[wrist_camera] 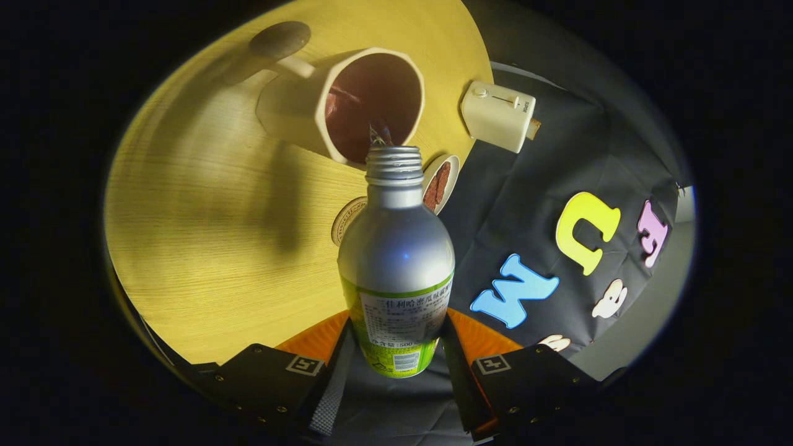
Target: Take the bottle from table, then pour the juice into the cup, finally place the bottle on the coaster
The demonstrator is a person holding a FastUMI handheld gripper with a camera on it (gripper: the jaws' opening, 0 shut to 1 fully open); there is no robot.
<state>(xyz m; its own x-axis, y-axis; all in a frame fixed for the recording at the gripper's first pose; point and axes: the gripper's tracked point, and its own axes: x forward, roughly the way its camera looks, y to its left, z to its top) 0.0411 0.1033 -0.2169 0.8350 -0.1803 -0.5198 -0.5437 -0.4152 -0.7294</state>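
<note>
hand-held gripper [396,353] clamping bottle [396,260] at label, both fingers pressing | tipping mouth into cup [347,105] | metal looking slick, rigid; lightening as juice is leaving

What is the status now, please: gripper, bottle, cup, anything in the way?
Gripper shut on bottle, bottle tipped toward cup. Open mouth at cup rim, thin stream entering. Coaster just beyond bottle, partly hidden. Small plate beside it.
</note>
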